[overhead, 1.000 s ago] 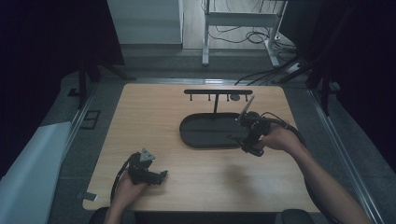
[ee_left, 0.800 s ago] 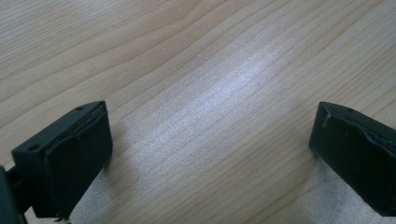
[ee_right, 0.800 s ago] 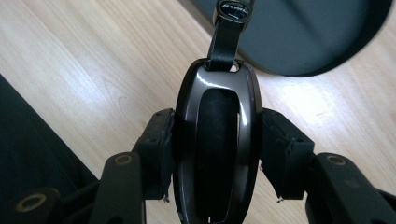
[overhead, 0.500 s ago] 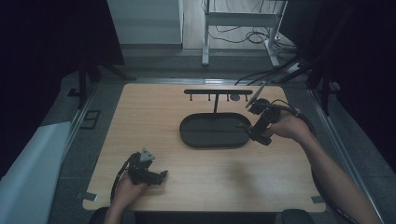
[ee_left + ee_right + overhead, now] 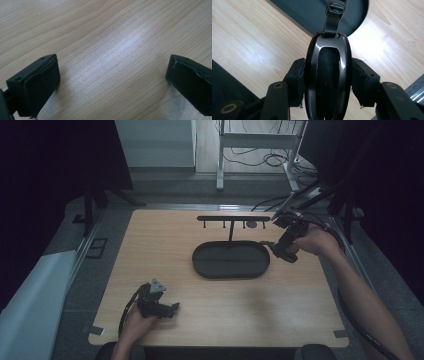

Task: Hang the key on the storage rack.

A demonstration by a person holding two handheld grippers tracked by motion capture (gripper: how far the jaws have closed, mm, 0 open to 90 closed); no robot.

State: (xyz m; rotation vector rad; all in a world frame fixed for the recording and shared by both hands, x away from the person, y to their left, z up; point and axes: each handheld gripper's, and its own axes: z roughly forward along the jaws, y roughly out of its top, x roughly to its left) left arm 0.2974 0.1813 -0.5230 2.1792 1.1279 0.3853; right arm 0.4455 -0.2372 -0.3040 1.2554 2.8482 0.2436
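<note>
Risk 1: the watch (image 5: 328, 75) slips out of the right gripper (image 5: 283, 251). The 2 pads pinch only the glossy dark case at its sides, and that smooth rounded shell gives them little to bite on; a tilt or jolt could drop it on the table (image 5: 165, 245).

Risk 2: the loose strap (image 5: 334, 17) dangles ahead of the case and may snag the rim of the black oval tray (image 5: 231, 272) or a peg of the hanger stand (image 5: 232, 219) when carried toward it.

Watch location: clamped in the right gripper, in the air just right of the tray's right end, near the stand's right tip.

Pose: the right forearm runs in from the near right, hand raised off the table, gripper pointing left and down toward the tray.

The left gripper (image 5: 159, 304) rests low at the near left, jaws wide apart, nothing between them, bare wood below.
</note>
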